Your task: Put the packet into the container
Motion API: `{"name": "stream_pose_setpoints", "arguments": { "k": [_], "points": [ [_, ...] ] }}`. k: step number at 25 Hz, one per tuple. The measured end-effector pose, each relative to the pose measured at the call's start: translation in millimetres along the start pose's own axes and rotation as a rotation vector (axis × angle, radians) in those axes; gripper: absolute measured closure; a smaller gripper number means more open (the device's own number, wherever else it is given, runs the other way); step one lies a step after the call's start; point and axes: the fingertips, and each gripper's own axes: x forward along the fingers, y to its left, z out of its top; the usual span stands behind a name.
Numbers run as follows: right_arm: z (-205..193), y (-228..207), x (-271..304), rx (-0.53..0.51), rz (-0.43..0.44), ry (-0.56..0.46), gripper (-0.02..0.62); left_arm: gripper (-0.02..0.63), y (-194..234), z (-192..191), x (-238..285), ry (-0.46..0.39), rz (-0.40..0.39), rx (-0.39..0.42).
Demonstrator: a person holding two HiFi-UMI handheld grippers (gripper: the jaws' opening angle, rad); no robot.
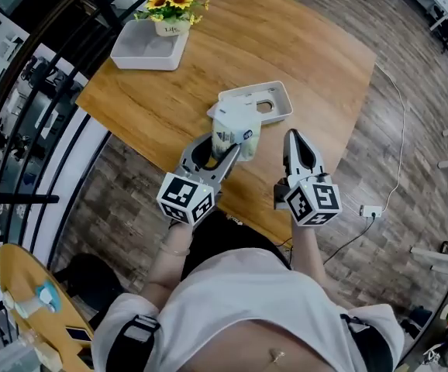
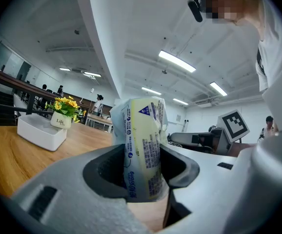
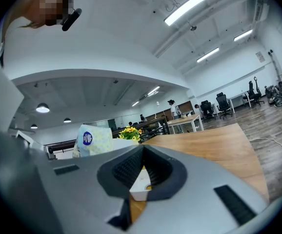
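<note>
A pale yellow and white packet (image 1: 236, 134) with blue print stands upright between the jaws of my left gripper (image 1: 228, 152), which is shut on it above the wooden table (image 1: 317, 60). In the left gripper view the packet (image 2: 143, 150) fills the gap between the jaws. Just beyond it lies the white container (image 1: 282, 91), a shallow tray. My right gripper (image 1: 294, 138) hovers to the right of the packet, near the table's front edge, shut and empty. From the right gripper view I see the packet (image 3: 94, 139) at the left and the container (image 3: 140, 185) beyond the jaw tips.
A white rectangular tray (image 1: 143, 51) with a pot of yellow flowers (image 1: 174, 2) sits at the table's far left corner. A dark railing (image 1: 46, 91) runs along the left. A cable and plug (image 1: 370, 210) lie on the floor to the right.
</note>
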Motion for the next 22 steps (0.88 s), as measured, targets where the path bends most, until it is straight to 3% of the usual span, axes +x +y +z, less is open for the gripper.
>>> {"name": "stream_pose_setpoints", "arguments": {
  "k": [10,22],
  "points": [
    [10,3,24,0.036,-0.031,-0.033,0.583,0.411,20,14,17,0.053,-0.060,0.039],
    [18,-29,35,0.063,-0.172,-0.054,0.583,0.411,32,19,64,0.169,-0.217,0.117]
  ]
}}
